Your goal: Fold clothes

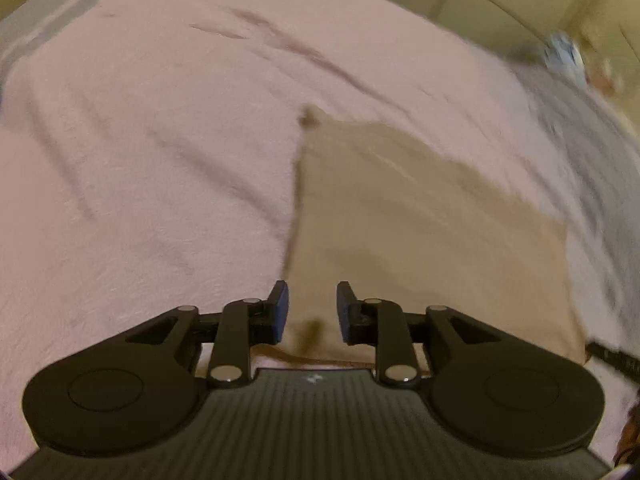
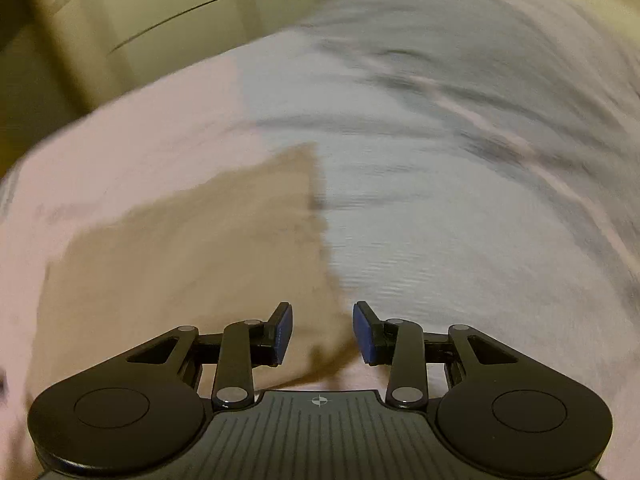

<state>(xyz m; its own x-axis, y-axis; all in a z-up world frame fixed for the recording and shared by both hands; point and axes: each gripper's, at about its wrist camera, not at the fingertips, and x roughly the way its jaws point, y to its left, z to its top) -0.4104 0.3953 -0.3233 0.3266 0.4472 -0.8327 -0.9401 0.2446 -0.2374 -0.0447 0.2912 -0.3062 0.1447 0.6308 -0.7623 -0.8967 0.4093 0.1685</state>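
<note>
In my left wrist view, the pink sheet (image 1: 140, 140) covers the bed from nine o'clock up to twelve o'clock, with soft creases. The left tool (image 1: 312, 312) sits at six o'clock with its two blue pads apart, and nothing is pressed between them; I see only cloth lying below the gap. The tan folded garment (image 1: 420, 240) lies flat on the sheet from the centre toward four o'clock, its left edge running up from the tool. A grey cloth (image 1: 580, 152) is at two to three o'clock, blurred. In my right wrist view, the same tan folded garment (image 2: 192, 252) spreads from the centre toward eight o'clock, and the grey cloth (image 2: 460, 160) fills the side from twelve to four o'clock. The right tool (image 2: 322, 332) at six o'clock is also open and holds nothing, above the garment's right edge.
</note>
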